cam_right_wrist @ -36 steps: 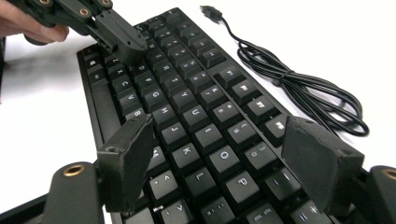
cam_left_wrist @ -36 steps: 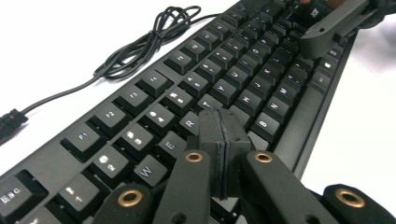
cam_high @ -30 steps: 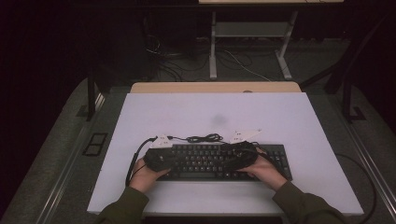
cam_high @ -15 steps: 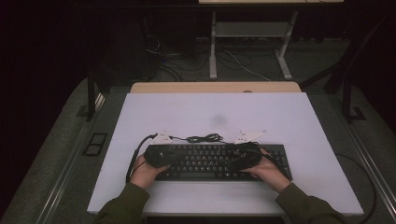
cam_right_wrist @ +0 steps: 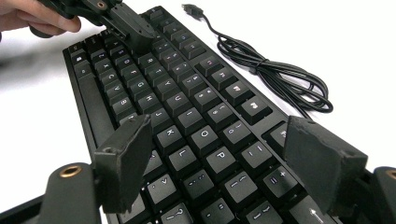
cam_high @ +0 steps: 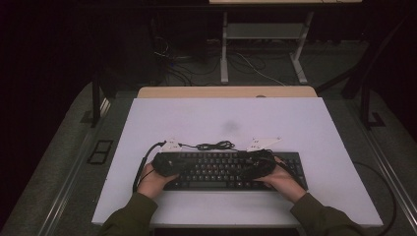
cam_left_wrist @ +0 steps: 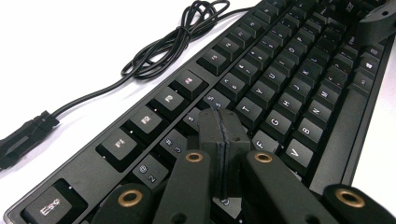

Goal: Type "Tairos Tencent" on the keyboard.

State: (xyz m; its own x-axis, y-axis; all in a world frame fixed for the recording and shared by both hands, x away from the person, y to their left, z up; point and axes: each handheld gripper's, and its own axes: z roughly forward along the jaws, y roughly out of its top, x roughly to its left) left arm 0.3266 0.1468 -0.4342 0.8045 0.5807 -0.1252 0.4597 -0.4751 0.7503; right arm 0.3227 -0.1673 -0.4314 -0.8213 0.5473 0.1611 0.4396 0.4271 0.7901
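Note:
A black keyboard point(cam_high: 221, 169) lies near the table's front edge, and its black cable point(cam_high: 214, 145) is coiled just behind it. My left gripper point(cam_high: 183, 165) is over the keyboard's left end. Its jaws are shut with nothing between them, and the tips point(cam_left_wrist: 219, 123) sit low over the number and upper letter rows; whether they touch a key I cannot tell. My right gripper point(cam_high: 244, 171) hangs over the keyboard's right end. Its jaws point(cam_right_wrist: 219, 128) stand wide open above the letter and punctuation keys, holding nothing. The left gripper point(cam_right_wrist: 140, 35) also appears far off in the right gripper view.
The white table point(cam_high: 295, 123) stretches behind the keyboard. The cable's loose USB plug point(cam_left_wrist: 23, 137) lies on the table beside the function keys. A wooden desk edge point(cam_high: 226, 92) and metal frame legs point(cam_high: 224, 54) stand beyond the table.

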